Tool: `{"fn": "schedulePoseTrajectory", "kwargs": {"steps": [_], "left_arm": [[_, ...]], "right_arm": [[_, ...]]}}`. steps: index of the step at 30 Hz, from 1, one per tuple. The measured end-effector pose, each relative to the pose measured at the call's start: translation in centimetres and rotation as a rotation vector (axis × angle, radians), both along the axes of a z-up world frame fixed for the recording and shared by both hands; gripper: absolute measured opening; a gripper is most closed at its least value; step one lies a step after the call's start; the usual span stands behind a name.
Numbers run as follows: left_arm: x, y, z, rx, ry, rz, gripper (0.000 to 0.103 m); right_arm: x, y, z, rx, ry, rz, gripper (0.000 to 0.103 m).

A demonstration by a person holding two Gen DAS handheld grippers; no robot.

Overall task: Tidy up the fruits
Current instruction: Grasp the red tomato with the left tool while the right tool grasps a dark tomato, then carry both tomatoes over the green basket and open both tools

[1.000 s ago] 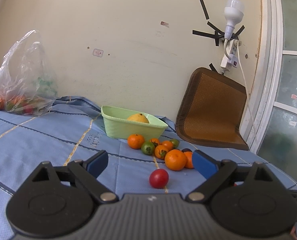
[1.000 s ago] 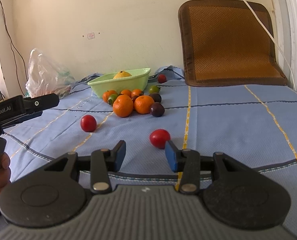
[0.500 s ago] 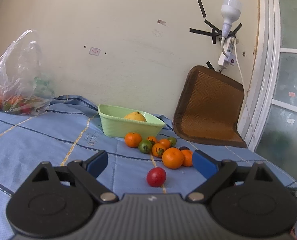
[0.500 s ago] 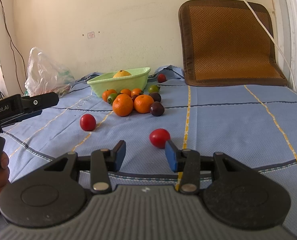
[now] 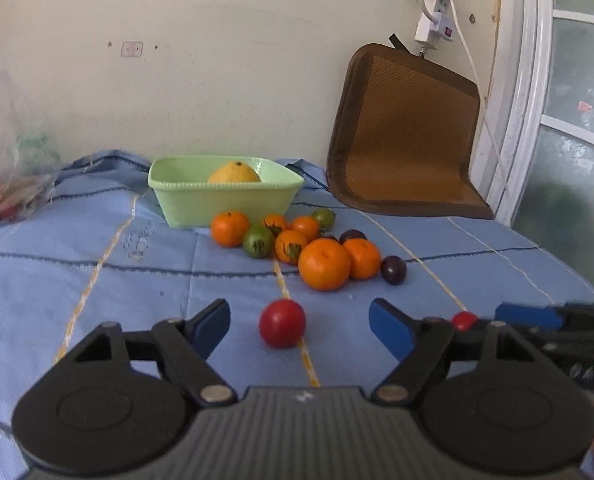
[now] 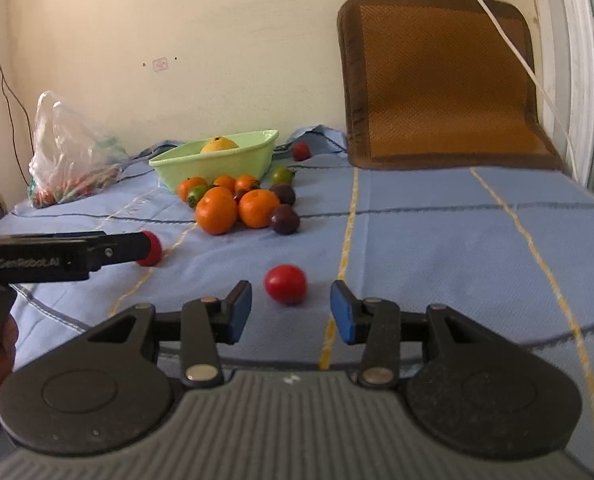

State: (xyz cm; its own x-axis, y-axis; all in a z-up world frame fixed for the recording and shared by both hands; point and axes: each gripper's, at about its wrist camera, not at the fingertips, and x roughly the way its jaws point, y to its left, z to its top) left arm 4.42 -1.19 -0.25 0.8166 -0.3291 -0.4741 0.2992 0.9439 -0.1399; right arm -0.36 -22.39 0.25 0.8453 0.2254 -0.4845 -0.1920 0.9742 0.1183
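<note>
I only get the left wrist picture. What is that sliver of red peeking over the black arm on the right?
Observer: A whole red tomato. It lies on the blue cloth just ahead of the right gripper, whose fingers stand open and clear of it.
Operator: Is any fruit hiding behind the green basket?
Observer: Yes, a small red fruit sits on the cloth just past the basket's far corner, near the brown mat.
</note>
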Motion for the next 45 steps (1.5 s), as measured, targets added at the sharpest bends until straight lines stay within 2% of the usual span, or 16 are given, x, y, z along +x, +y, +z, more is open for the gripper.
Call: {"fn": "schedulePoseTrajectory", "kwargs": {"steps": [2, 7, 12, 14, 17, 18, 22, 24, 27, 31, 33, 37, 39, 43, 45], "left_arm": [[0.4, 0.0, -0.2, 0.018, 0.011, 0.016, 0.078], [1.2, 0.4, -0.4, 0.001, 0.043, 0.03, 0.075], [2.6, 0.0, -1.0, 0.02, 0.13, 0.021, 0.056], [2.8, -0.1, -0.9, 0.021, 0.13, 0.027, 0.05], [3.0, -0.3, -0.9, 0.04, 0.125, 0.033, 0.029], [2.9, -0.2, -0.9, 0.037, 0.125, 0.033, 0.029], [3.0, 0.6, -0.1, -0.016, 0.119, 0.018, 0.029], [3.4, 1.5, 1.3, -0.067, 0.091, 0.007, 0.029], [5.6, 2.9, 3.8, -0.104, 0.041, 0.033, 0.029], [10.8, 4.2, 5.5, -0.1, 0.03, 0.07, 0.029], [13.7, 4.6, 5.7, -0.092, 0.035, 0.09, 0.029], [18.0, 4.7, 5.2, -0.042, 0.041, 0.104, 0.029], [19.6, 4.6, 4.5, -0.027, 0.072, 0.118, 0.029], [20.9, 4.7, 3.3, -0.025, 0.115, 0.124, 0.03], [20.9, 4.4, 2.9, -0.008, 0.116, 0.129, 0.04]], "right_arm": [[0.4, -0.3, 0.7, -0.001, -0.016, 0.021, 0.046], [3.6, -0.3, 2.1, -0.024, -0.013, 0.094, 0.046], [7.9, 1.0, 1.9, -0.109, 0.053, 0.184, 0.046], [9.1, 1.6, 1.6, -0.15, 0.08, 0.218, 0.046], [10.6, 2.2, 1.0, -0.179, 0.116, 0.267, 0.044], [10.9, 2.2, 0.8, -0.18, 0.13, 0.274, 0.028], [10.4, 1.6, 1.3, -0.171, 0.143, 0.295, 0.027], [9.5, 1.1, 2.4, -0.148, 0.136, 0.32, 0.027], [9.4, 1.1, 4.7, -0.127, 0.096, 0.364, 0.027], [13.3, 2.2, 7.1, -0.094, 0.052, 0.384, 0.027], [15.8, 3.4, 7.4, -0.116, 0.031, 0.396, 0.027], [20.1, 6.3, 6.8, -0.166, 0.023, 0.427, 0.027], [21.5, 7.1, 6.1, -0.181, 0.043, 0.431, 0.027], [23.6, 7.8, 4.4, -0.214, 0.087, 0.419, 0.028], [24.2, 7.9, 4.0, -0.207, 0.096, 0.419, 0.029]]}}
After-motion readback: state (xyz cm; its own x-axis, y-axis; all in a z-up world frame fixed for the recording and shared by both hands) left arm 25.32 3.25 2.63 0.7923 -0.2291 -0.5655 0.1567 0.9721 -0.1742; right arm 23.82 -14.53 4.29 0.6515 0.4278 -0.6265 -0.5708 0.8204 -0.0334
